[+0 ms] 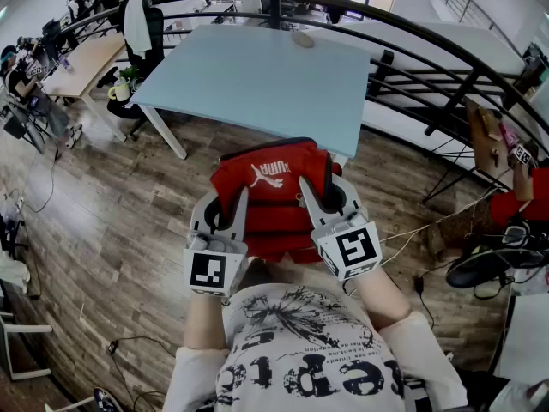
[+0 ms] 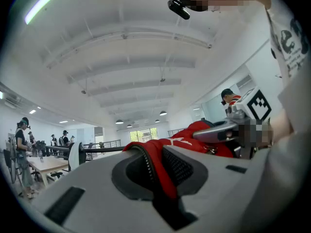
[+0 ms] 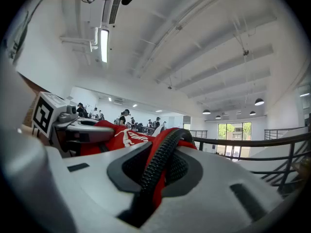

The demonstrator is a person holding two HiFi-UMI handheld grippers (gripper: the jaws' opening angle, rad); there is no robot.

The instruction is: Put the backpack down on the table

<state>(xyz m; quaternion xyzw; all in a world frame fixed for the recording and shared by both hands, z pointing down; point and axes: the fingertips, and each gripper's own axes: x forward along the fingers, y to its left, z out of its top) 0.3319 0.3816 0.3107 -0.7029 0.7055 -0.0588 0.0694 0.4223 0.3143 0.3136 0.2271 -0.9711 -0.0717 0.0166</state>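
right gripper (image 3: 156, 176) jaws clamp the red backpack (image 3: 127, 139) strap.

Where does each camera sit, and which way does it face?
Head view: on the person's head, facing steeply down at the backpack, table beyond; shows shirt, left gripper, right gripper.
Left gripper view: on the left gripper, facing level along its jaws, shut on the backpack; shows right gripper, shirt.
Right gripper view: on the right gripper, level along its jaws, shut on the backpack; shows left gripper.
Shared: both gripper views catch the backpack and railing.
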